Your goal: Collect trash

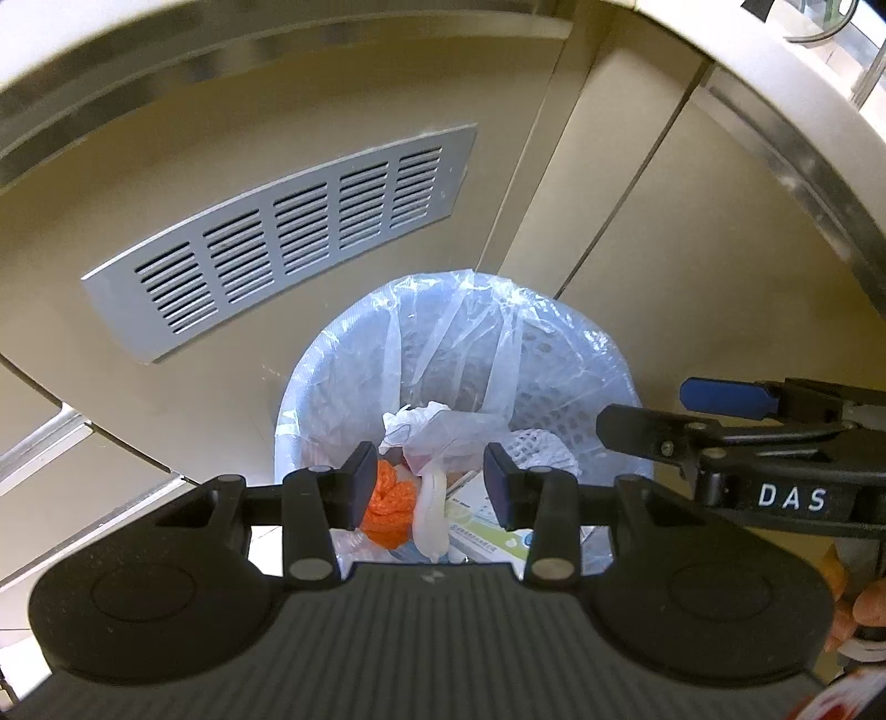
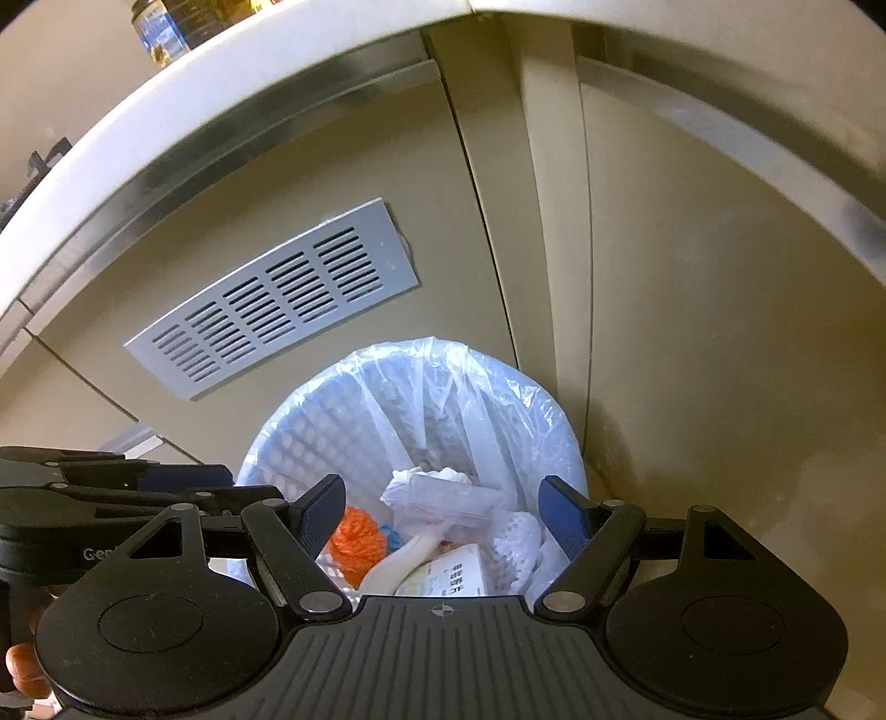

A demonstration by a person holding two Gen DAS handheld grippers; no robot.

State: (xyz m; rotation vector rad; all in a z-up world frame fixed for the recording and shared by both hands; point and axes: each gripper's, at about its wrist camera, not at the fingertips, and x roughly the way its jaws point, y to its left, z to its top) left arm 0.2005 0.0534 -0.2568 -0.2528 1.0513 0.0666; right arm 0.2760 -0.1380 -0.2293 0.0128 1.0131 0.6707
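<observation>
A white lattice trash bin [image 1: 559, 354] lined with a clear plastic bag stands on the floor against the cabinet; it also shows in the right wrist view [image 2: 310, 432]. Inside lie an orange net ball [image 1: 390, 501] [image 2: 357, 545], crumpled white wrappers [image 1: 437, 429] [image 2: 437, 490], a cream curved piece [image 1: 431, 515] [image 2: 398, 562], a printed box [image 2: 454, 573] and white foam netting [image 1: 540, 448] [image 2: 518, 540]. My left gripper [image 1: 431, 484] is open and empty above the bin. My right gripper [image 2: 443, 512] is open and empty above it too, and it shows at the right in the left wrist view [image 1: 653, 412].
Beige cabinet doors stand behind the bin, with a grey vent grille [image 1: 288, 238] [image 2: 277, 296]. A countertop edge [image 2: 166, 94] runs overhead, with a jar [image 2: 171, 22] on it. The left gripper's body shows at the left of the right wrist view [image 2: 111, 493].
</observation>
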